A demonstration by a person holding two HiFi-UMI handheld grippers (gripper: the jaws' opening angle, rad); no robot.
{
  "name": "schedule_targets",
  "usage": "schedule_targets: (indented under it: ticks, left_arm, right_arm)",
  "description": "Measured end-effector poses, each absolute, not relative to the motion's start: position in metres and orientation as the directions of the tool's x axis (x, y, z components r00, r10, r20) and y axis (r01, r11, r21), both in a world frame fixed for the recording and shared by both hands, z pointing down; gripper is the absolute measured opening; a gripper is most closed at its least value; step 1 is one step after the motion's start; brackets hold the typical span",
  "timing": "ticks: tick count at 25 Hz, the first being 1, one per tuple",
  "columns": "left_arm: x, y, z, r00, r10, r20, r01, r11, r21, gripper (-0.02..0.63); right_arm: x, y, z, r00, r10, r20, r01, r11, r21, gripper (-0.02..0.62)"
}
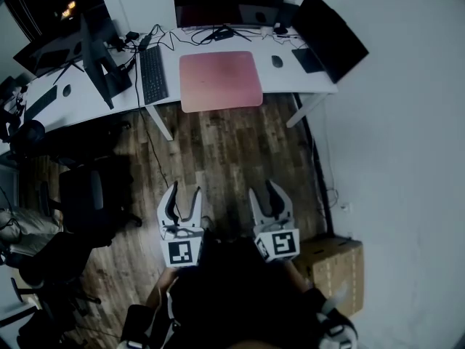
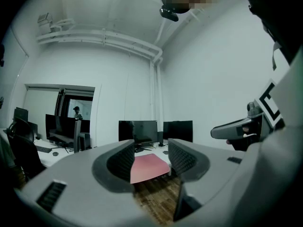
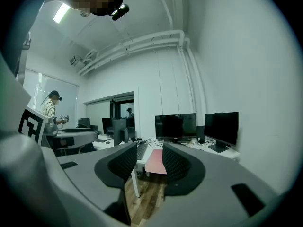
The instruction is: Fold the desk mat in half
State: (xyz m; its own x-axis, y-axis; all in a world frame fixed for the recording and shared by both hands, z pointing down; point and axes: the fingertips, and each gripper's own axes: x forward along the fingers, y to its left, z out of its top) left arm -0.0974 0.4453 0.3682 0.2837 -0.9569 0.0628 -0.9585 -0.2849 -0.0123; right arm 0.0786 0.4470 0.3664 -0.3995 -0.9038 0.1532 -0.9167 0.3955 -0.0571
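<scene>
The pink desk mat (image 1: 220, 81) lies flat and open on the white desk (image 1: 290, 78), in the middle, by the front edge. Its near side seems to stick out a little past that edge, but it is hard to be sure from here. A dark keyboard (image 1: 152, 73) lies just beside the mat's left side. A mouse (image 1: 277, 61) sits near its right back corner. A big black monitor (image 1: 229, 0) stands at the back edge of the desk, behind the mat, and a second screen (image 1: 328, 35) stands at the right end.

The person stands on the wood floor (image 1: 218, 158), well away from the desk. The left gripper (image 1: 184, 191) and the right gripper (image 1: 263, 189) are held side by side, both pointing at the desk. Each one has its jaws apart with nothing between them, only air, and the mat shows far off through the gap. A cardboard box (image 1: 330, 267) sits on the floor by the wall, at the person's right.
</scene>
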Motion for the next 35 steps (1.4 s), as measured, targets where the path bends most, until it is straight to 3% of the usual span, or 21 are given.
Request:
schedule_targets:
  ticks: [9, 16, 27, 35]
  left_arm:
    - [-0.123, 0.423, 0.389, 0.35, -0.933, 0.088, -0.935, -0.353, -0.02, 0.206]
    - [-0.11, 0.394, 0.403, 0.358, -0.929, 0.096, -0.933, -0.36, 0.0, 0.206]
    - [-0.058, 0.276, 0.406, 0.26, -0.957, 0.125, -0.96, -0.27, -0.068, 0.206]
    - [-0.027, 0.195, 0.436, 0.171, -0.966, 0.195, -0.955, -0.211, -0.207, 0.206]
  right_arm:
    - [0.056, 0.429, 0.378, -0.317, -0.935, 0.157, -0.943, 0.328, 0.051, 0.153]
    - [0.068, 0.394, 0.402, -0.337, -0.919, 0.203, -0.935, 0.352, 0.042, 0.155]
    - [0.124, 0.257, 0.403, -0.437, -0.88, 0.187, -0.89, 0.453, 0.051, 0.158]
    - [0.159, 0.163, 0.437, -0.502, -0.825, 0.261, -0.819, 0.55, 0.163, 0.176]
